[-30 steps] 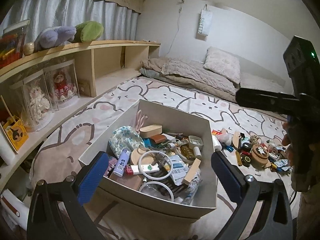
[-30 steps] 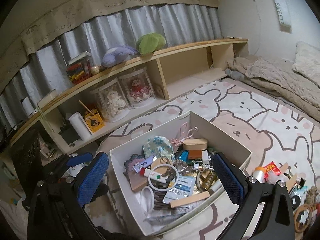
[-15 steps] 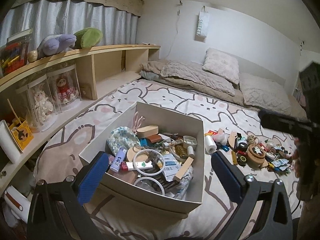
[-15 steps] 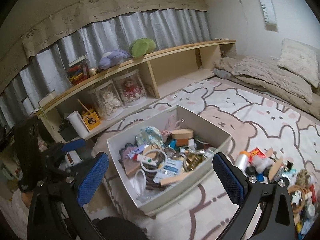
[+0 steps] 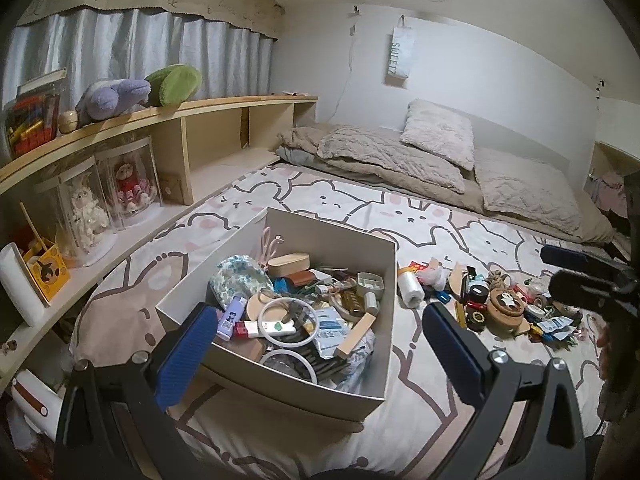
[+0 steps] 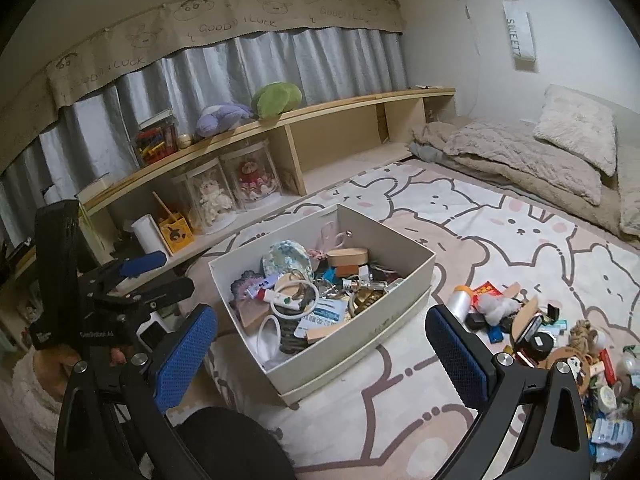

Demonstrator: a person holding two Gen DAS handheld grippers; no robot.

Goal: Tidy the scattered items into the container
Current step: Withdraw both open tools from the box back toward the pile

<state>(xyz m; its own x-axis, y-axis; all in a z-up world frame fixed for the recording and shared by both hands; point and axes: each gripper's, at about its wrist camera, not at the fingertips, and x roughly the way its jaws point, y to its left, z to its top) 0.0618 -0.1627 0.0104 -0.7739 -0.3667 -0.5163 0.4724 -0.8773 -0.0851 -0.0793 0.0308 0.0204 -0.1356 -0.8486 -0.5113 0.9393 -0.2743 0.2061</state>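
Since I pulled both rigs back and up, the open white cardboard box (image 5: 320, 384) looks smaller | left gripper (image 5: 320, 344) wide, empty | right gripper (image 6: 324, 352) wide, empty | heap of small scattered oddments (image 6: 532, 332) waits on the bear-print rug (image 6: 500, 224) beside the box's right wall | next pick there.

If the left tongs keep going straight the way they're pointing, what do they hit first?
Most likely the white storage box: the open left tongs frame its near wall and the clutter inside, such as the white ring. Nothing shows in between, though depth is hard to judge.
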